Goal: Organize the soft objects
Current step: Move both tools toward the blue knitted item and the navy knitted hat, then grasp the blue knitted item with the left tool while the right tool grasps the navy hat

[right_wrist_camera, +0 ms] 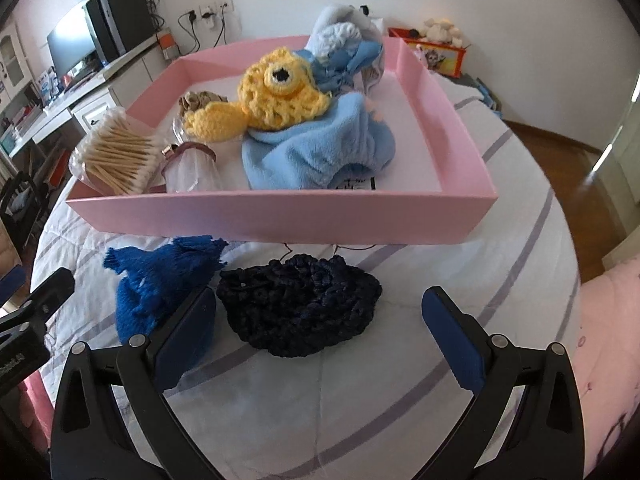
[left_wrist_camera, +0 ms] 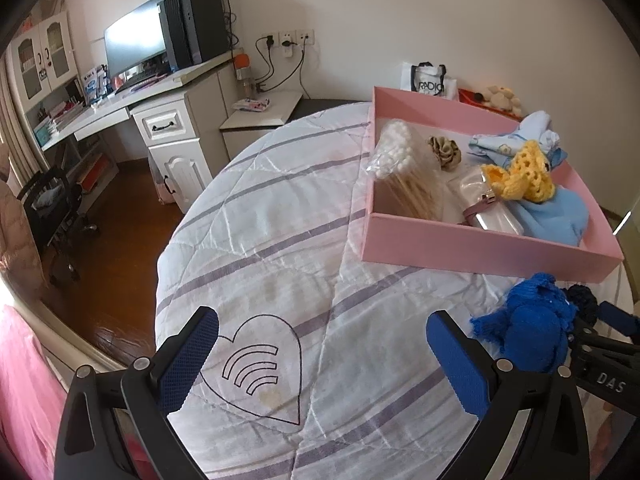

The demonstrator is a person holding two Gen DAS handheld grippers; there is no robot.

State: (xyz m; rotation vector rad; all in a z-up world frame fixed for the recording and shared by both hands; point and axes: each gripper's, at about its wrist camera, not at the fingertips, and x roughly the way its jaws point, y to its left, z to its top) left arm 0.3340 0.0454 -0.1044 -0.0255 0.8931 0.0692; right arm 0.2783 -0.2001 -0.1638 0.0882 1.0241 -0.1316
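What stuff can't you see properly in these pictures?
- Dark navy crochet piece: in the left wrist view, mostly hidden behind the blue knitted toy.
- Label in the pink tray: right wrist view, print too small, partly covered by the light blue fleece.
- Blue knitted toy: right wrist view, its lower part hidden by the right gripper.

Both wrist cams low over bed, facing pink tray (left_wrist_camera: 460, 248); shared: tray (right_wrist_camera: 280, 216), blue knits.

Each tool (right_wrist_camera: 318, 328) has black arms, blue-padded fingers (right_wrist_camera: 452, 344) and silver rivets.
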